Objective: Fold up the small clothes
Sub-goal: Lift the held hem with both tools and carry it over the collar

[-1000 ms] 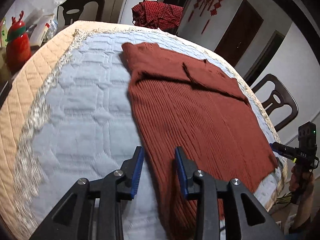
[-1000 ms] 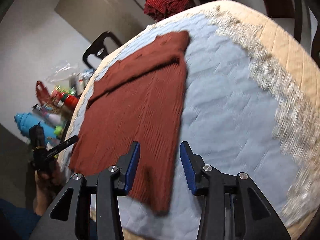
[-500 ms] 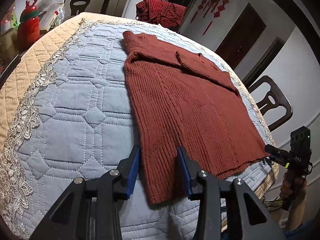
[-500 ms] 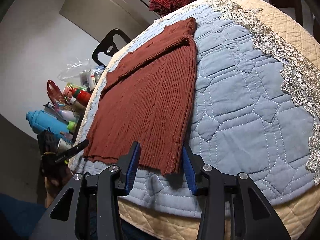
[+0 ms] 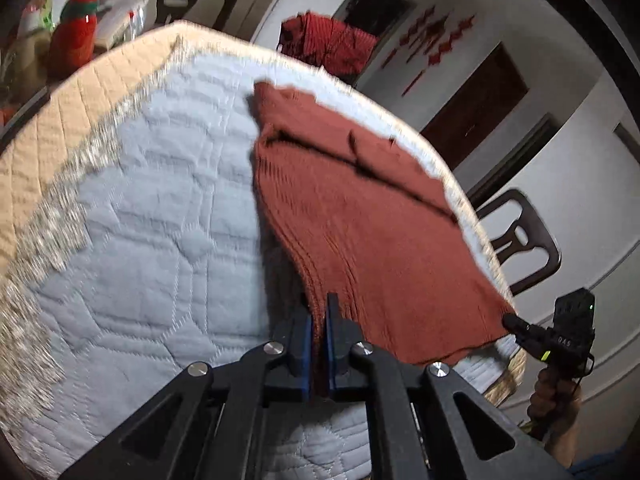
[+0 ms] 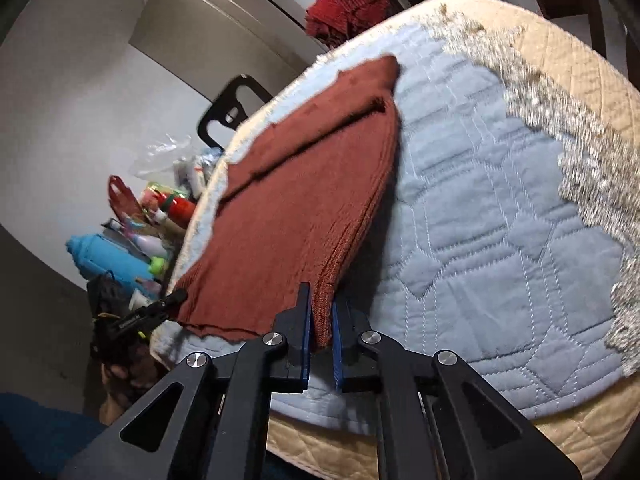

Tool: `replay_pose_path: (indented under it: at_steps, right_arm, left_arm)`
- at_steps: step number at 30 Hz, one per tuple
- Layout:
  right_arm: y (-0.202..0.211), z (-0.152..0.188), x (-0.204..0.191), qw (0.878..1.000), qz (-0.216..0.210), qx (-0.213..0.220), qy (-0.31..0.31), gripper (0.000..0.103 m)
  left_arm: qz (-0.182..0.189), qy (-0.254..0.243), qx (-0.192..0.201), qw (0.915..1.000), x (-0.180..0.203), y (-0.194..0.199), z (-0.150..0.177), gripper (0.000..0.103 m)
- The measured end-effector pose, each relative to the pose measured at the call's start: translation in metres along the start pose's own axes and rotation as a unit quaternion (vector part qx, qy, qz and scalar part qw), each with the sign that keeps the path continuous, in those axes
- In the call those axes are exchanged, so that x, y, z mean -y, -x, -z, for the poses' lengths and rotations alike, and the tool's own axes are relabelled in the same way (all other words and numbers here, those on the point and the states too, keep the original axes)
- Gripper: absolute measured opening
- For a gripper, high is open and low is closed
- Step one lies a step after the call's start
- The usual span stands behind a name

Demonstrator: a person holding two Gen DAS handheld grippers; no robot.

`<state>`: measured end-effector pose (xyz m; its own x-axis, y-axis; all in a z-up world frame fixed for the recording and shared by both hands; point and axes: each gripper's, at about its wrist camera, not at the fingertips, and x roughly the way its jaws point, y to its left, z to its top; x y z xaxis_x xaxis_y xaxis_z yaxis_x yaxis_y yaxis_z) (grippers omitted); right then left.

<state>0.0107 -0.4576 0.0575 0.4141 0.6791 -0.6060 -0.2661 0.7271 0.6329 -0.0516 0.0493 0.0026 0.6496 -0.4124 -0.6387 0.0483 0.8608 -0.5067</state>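
Note:
A rust-red knit sweater (image 5: pixel 372 216) lies on the blue quilted table cover (image 5: pixel 160 240), sleeves folded across its far end. My left gripper (image 5: pixel 319 312) is shut on the sweater's near hem corner and lifts it off the cover. In the right wrist view my right gripper (image 6: pixel 320 312) is shut on the other hem corner of the sweater (image 6: pixel 296 208), also raised. Each gripper shows in the other's view, the right one (image 5: pixel 560 336) and the left one (image 6: pixel 148 312), at the far hem corner.
A red plaid cloth (image 5: pixel 332 44) hangs on a chair beyond the table. Dark chairs (image 5: pixel 520 240) stand around it. A red bottle (image 5: pixel 76 36) and clutter stand on a side surface, with a blue bottle (image 6: pixel 108 256) there too. A beige lace-edged border (image 6: pixel 580 128) rings the cover.
Both grippers were open astride the hem half a second ago. Both have closed on the hem corners and lifted them off the cover.

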Motion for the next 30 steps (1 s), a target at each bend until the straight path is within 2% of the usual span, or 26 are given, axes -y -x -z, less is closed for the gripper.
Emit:
replay_pose_path:
  at_steps: [6,11,17,23,30]
  right_arm:
    - [0.007,-0.018,-0.012,0.999,-0.017,0.028,0.016,0.008]
    - [0.003,-0.04,-0.016,0.998,-0.027,0.049,0.024,0.008]
    - [-0.007,-0.08,-0.021,0.997,-0.032,0.065,0.031,0.008]
    - [-0.028,-0.141,-0.023,0.996,-0.039,0.079,0.032,0.008]
    - [-0.069,-0.198,-0.007,0.997,-0.039,0.065,0.005,0.008]
  left_arm:
    - [0.015,-0.021,0.049,0.9985,0.014,0.013,-0.026,0.007]
    - [0.021,-0.028,0.071,0.9969,0.018,0.009,-0.048,0.007]
    - [0.019,-0.025,0.078,0.9964,0.015,-0.013,-0.089,0.007]
    - [0.011,-0.035,0.088,0.9954,0.017,-0.034,-0.14,0.007]
    - [-0.001,-0.004,0.057,0.9983,-0.004,-0.086,-0.192,0.007]
